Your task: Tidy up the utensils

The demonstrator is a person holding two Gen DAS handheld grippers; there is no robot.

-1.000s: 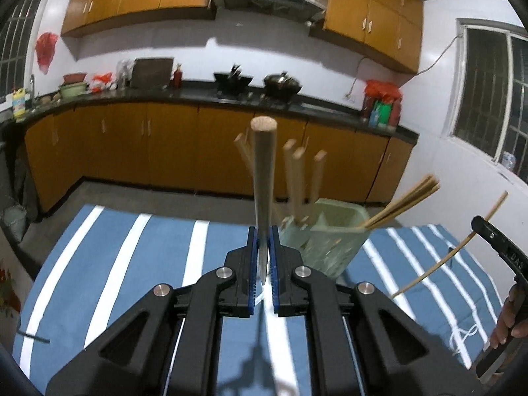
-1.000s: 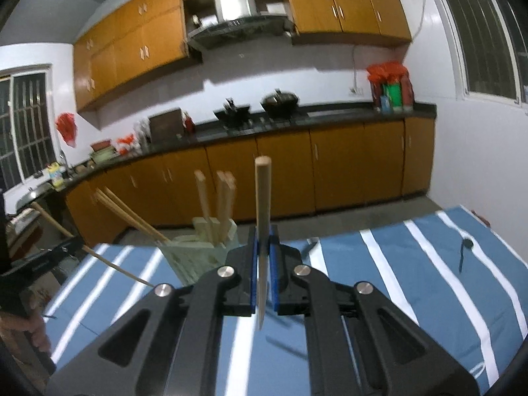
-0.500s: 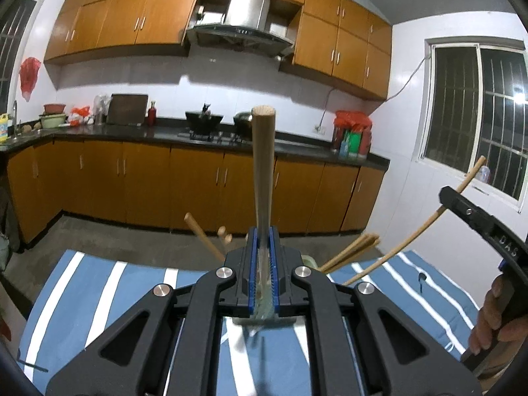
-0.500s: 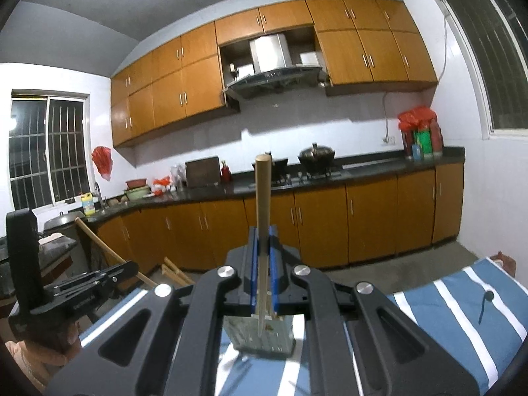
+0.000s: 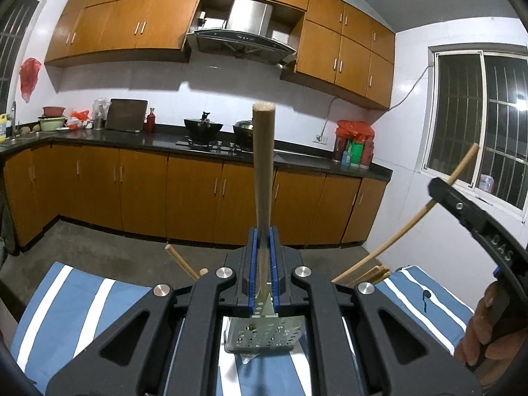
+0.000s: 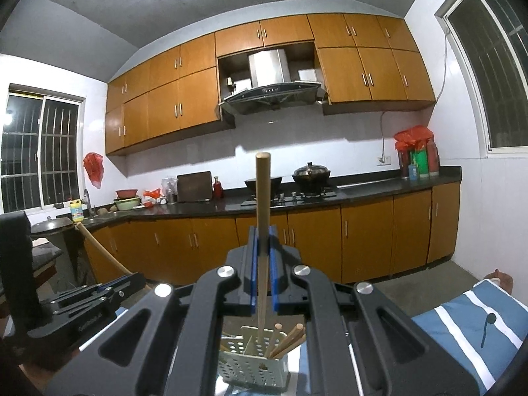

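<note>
Two grippers, each clamped on one upright wooden stick above a utensil basket.

The left gripper (image 5: 263, 257) pinches a wooden stick (image 5: 263, 165) standing vertical, round end up; the right gripper (image 6: 263, 264) pinches another stick (image 6: 262, 217) the same way, its lower end hanging over the basket (image 6: 254, 368). The pale perforated basket sits on the blue-and-white striped cloth (image 6: 462, 326) and holds at least three sticks (image 6: 290, 336), leaning (the exact count is hidden by the gripper).
</note>
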